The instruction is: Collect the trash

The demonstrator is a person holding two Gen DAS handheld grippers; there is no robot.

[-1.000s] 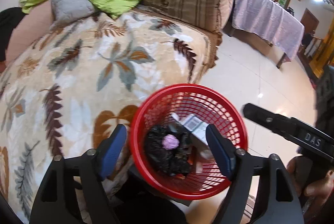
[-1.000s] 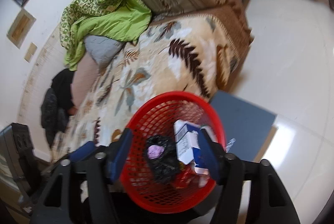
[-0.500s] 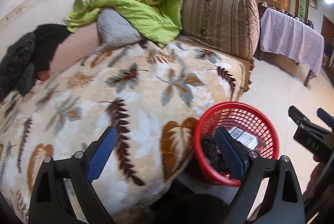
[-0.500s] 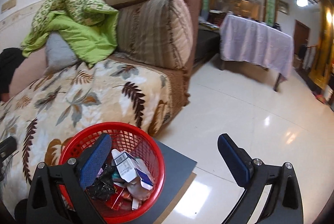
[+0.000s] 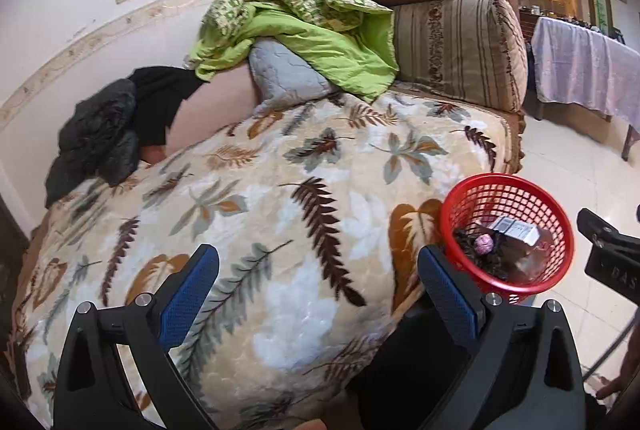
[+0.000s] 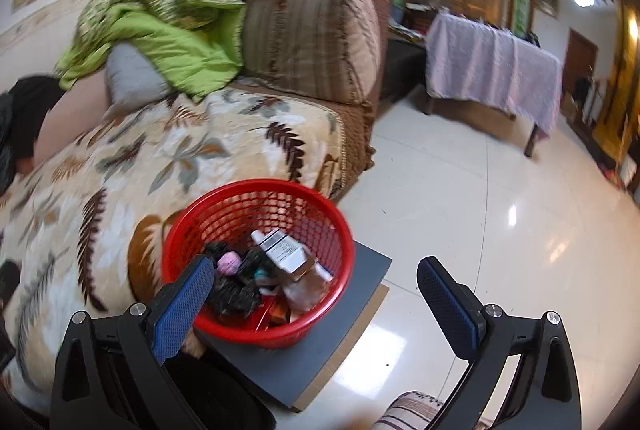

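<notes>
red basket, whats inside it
The basket holds a white carton, black bags, a pink ball and wrappers. Whatever lies beneath them is covered.

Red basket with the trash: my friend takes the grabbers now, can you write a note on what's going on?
Left gripper: jaws just opened wide, nothing between them, over the leaf blanket.
Right gripper: jaws just opened wide, empty.
Red basket sits on a dark board beside the sofa, holding a black bag, a white carton and small wrappers.
Done: that trash is in.
Left: no loose trash shows on the blanket or floor; look elsewhere.
</notes>
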